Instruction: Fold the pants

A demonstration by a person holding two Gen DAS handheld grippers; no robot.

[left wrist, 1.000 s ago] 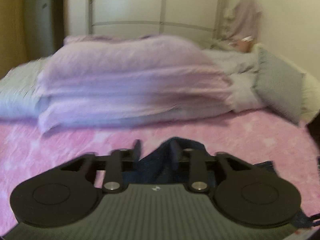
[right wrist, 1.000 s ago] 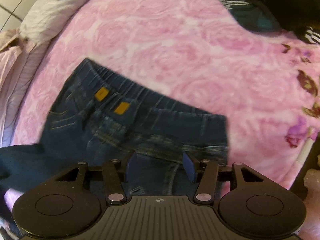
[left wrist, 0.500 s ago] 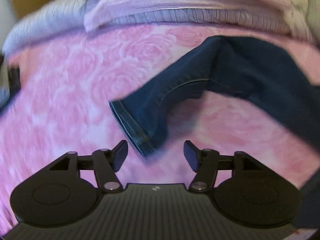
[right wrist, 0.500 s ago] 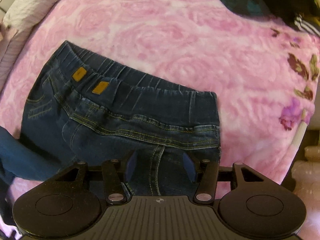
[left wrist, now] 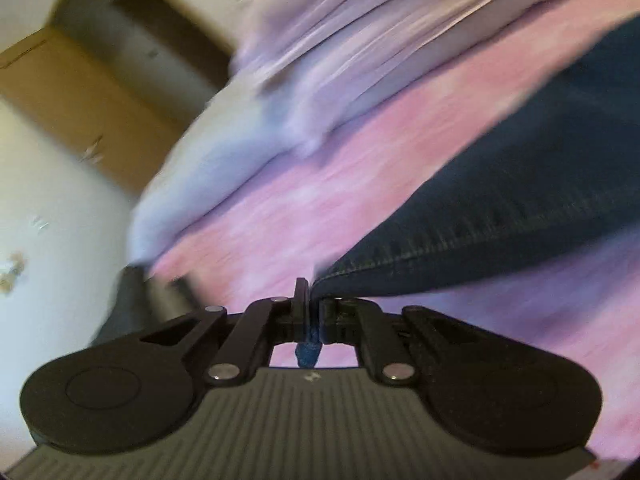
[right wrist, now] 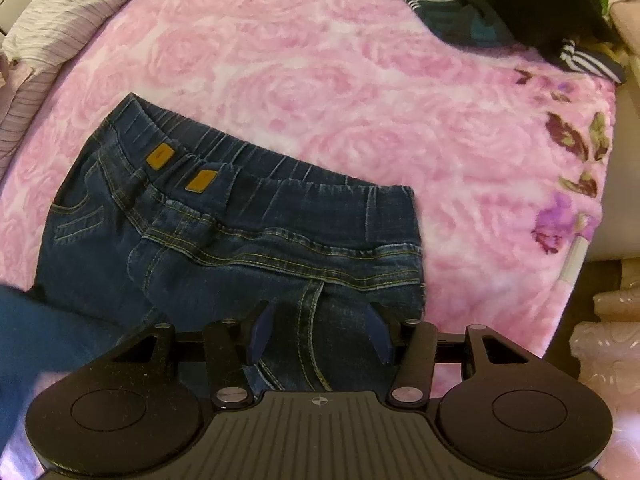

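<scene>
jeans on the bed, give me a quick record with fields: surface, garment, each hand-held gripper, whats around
surface: pink rose-pattern blanket
garment: dark blue jeans, waistband flat on the blanket, two orange tabs on it
left hand-held gripper: jaws closing, a bit of the denim leg end pinched between them
right hand-held gripper: jaws apart, above the seat of the jeans, pads not pressing on cloth
around: striped lilac bedding at one side, dark striped clothes at the far corner
fold: not yet made
</scene>
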